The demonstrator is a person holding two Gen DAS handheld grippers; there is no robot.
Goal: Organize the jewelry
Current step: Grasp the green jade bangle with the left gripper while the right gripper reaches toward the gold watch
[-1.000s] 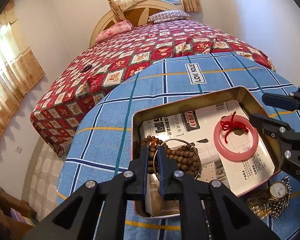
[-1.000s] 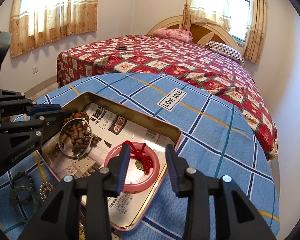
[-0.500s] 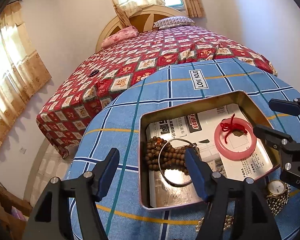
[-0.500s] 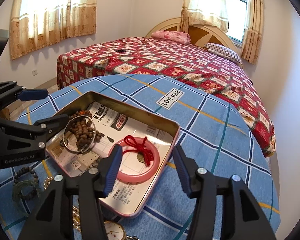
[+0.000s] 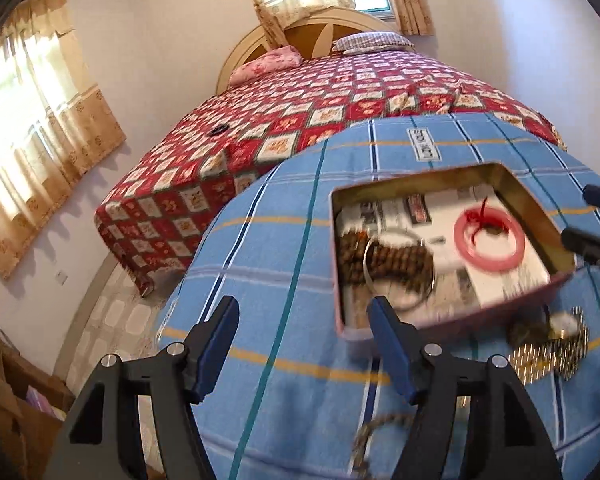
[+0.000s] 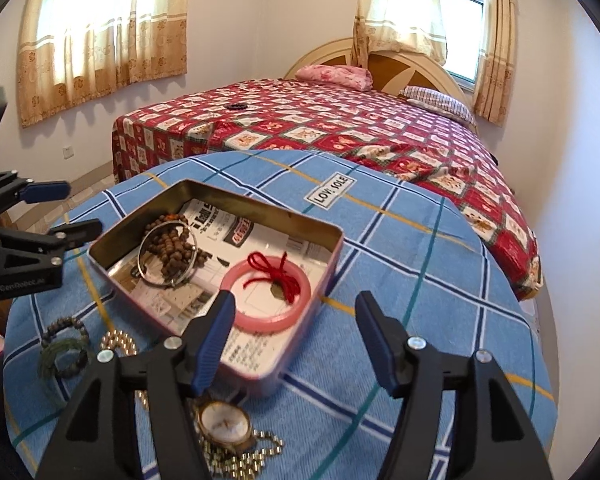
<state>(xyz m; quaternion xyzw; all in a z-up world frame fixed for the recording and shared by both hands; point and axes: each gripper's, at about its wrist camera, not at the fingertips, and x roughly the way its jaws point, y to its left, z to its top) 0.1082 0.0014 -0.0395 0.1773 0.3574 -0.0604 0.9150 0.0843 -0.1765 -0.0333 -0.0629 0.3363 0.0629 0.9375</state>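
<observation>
A pink-sided tin (image 6: pixel 320 280) (image 5: pixel 452 322) sits on the blue checked table. In it lie a pink bangle with a red cord (image 6: pixel 266 296) (image 5: pixel 488 240), a silver bangle (image 6: pixel 168 252) and brown bead strands (image 6: pixel 172 248) (image 5: pixel 384 260). My left gripper (image 5: pixel 304 344) (image 6: pixel 60 212) is open and empty, above the table left of the tin. My right gripper (image 6: pixel 294 340) is open and empty over the tin's near corner. A gold watch with chain (image 6: pixel 224 428) (image 5: pixel 556 340), a gold bead string (image 6: pixel 118 342) and dark bead bracelets (image 6: pixel 64 344) lie loose on the cloth.
The round table's blue cloth (image 6: pixel 420 280) has a "LOVE SOLE" label (image 6: pixel 330 194). Behind it stands a bed with a red patterned cover (image 6: pixel 340 128). The table edge drops to the tiled floor (image 5: pixel 112 320) on the left.
My left gripper opened, letting go of the silver bangle in the tin, and drew back left. My right gripper pulled back and opened a little wider.
</observation>
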